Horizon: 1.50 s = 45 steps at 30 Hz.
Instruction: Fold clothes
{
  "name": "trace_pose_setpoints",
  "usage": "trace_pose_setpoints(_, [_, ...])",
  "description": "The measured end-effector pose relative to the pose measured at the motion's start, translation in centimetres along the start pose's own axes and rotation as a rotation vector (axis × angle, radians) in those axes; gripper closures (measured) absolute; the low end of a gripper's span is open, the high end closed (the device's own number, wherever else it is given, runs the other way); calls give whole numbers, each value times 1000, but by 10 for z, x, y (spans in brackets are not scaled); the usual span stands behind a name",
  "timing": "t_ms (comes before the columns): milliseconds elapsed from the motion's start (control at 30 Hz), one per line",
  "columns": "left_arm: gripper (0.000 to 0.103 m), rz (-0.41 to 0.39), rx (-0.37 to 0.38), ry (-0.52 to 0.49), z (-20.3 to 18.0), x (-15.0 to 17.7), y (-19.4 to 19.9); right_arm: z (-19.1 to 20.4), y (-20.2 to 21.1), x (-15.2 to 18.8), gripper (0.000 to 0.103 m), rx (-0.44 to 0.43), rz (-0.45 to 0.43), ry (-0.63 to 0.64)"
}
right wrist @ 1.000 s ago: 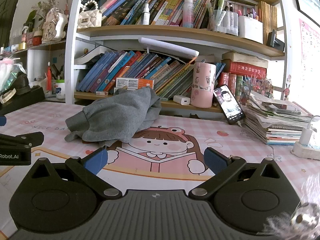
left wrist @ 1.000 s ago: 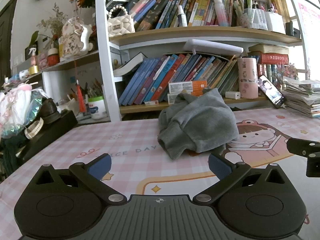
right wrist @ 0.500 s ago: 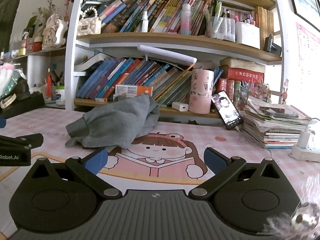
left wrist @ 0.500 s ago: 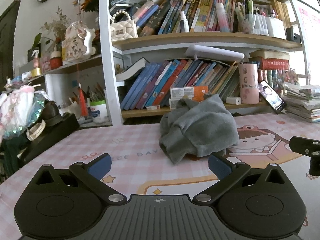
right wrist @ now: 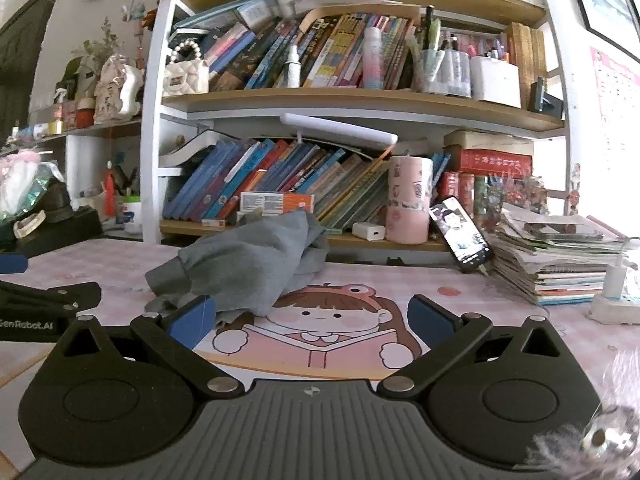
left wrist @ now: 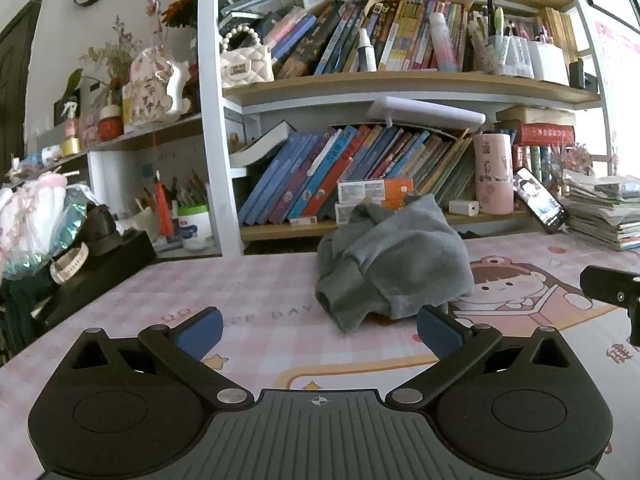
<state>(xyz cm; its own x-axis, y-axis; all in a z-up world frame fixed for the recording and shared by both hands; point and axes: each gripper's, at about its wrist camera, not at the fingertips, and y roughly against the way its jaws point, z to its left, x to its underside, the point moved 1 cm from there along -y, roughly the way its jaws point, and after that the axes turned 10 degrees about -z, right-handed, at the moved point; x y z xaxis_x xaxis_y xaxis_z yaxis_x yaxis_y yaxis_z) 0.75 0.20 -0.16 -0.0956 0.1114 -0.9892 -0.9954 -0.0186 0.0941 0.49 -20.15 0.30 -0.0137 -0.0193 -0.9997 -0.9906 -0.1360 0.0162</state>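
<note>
A crumpled grey sweatshirt (left wrist: 394,264) lies in a heap on the worktop (left wrist: 260,304), just in front of the bookshelf (left wrist: 400,88), its rear edge near the lowest shelf and its front partly covering the cartoon girl (right wrist: 320,320) printed on the pink checked mat. The left tongs (left wrist: 318,330) hover above the mat with the blue-padded jaws spread wide and nothing between them; the sweatshirt's cuff end sits just beyond the gap, apart from both pads. The right tongs (right wrist: 312,318) are likewise wide open and hold nothing, with the left pad close in front of the garment's lower edge; whether it touches the cloth cannot be told. On the mat, the letters "DAY" (left wrist: 290,314) can be read ahead of the left tongs. In the right wrist view the side of the left tool carries white lettering reading "GenRobot.AI" (right wrist: 26,325). A pink printed cylinder (right wrist: 408,200) and a propped phone (right wrist: 460,234) stand right of the sweatshirt, beside a stack of magazines (right wrist: 560,264).
</note>
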Motion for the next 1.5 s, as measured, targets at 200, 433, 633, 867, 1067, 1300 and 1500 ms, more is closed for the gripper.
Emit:
trace_pose_setpoints(200, [0,3,-25,28,5,0,0,-1,1,0,0,2,-1,-11])
trace_pose_setpoints(433, [0,0,44,47,8,0,0,-6,-3,1,0,7,26,-37])
trace_pose_setpoints(633, [0,44,65,68,11,2,-10,-3,-12,2,0,-37,59,-36])
trace_pose_setpoints(867, [0,79,88,52,16,-10,-45,-1,-51,1,0,-63,110,-52])
trace_pose_setpoints(1067, [18,137,88,94,19,-10,-81,-5,-66,4,0,-75,105,-92])
trace_pose_setpoints(1300, [17,151,43,-24,1,-10,-129,-16,-54,1,0,-56,25,-158])
trace_pose_setpoints(1500, [18,232,78,1,-11,-5,-166,-27,-48,0,0,-55,-18,-223])
